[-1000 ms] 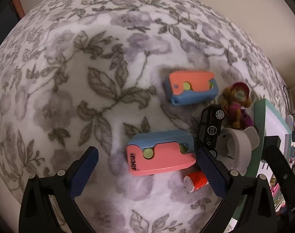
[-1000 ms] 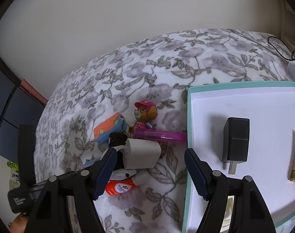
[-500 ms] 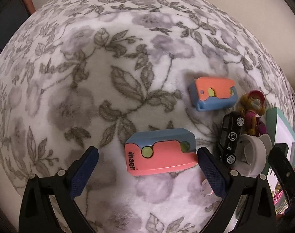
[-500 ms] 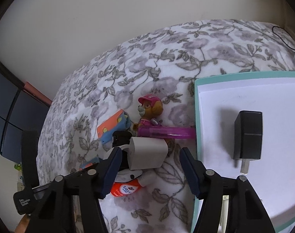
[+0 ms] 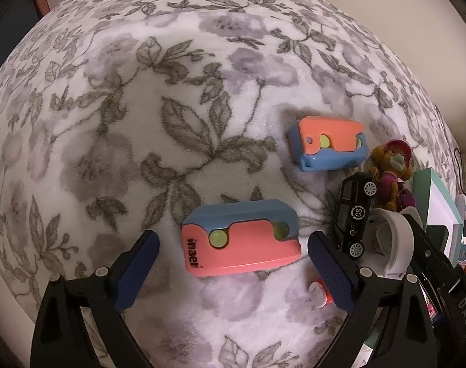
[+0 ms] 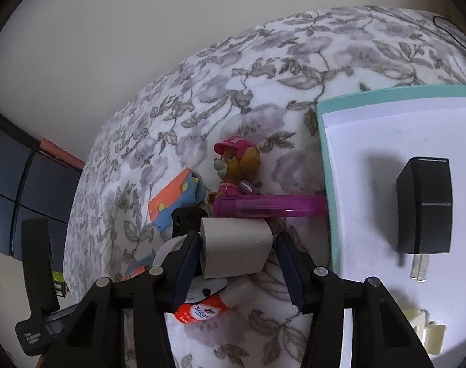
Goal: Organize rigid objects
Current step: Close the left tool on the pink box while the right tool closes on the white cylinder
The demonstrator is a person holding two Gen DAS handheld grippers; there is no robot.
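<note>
A pink-and-blue block toy (image 5: pixel 240 238) lies on the flowered blanket between the fingers of my open left gripper (image 5: pixel 233 263). A second such toy (image 5: pixel 328 143) lies farther back right. My right gripper (image 6: pixel 237 256) straddles a white charger cube (image 6: pixel 234 247); its fingers are close to the cube's sides, still slightly apart. The teal-rimmed white tray (image 6: pixel 325 165) to the right holds a black charger (image 6: pixel 424 208).
A pup figure (image 6: pixel 236 165), a purple pen (image 6: pixel 269 207), a black toy car (image 5: pixel 354 211), a white ring-shaped object (image 5: pixel 392 245) and an orange-and-white glue tube (image 6: pixel 202 309) crowd the area beside the tray. A cream object (image 6: pixel 426 328) lies in the tray's near corner.
My right gripper has moved forward onto the white charger cube and narrowed its fingers. My left gripper has moved in over the near block toy, which now sits between its fingers.
</note>
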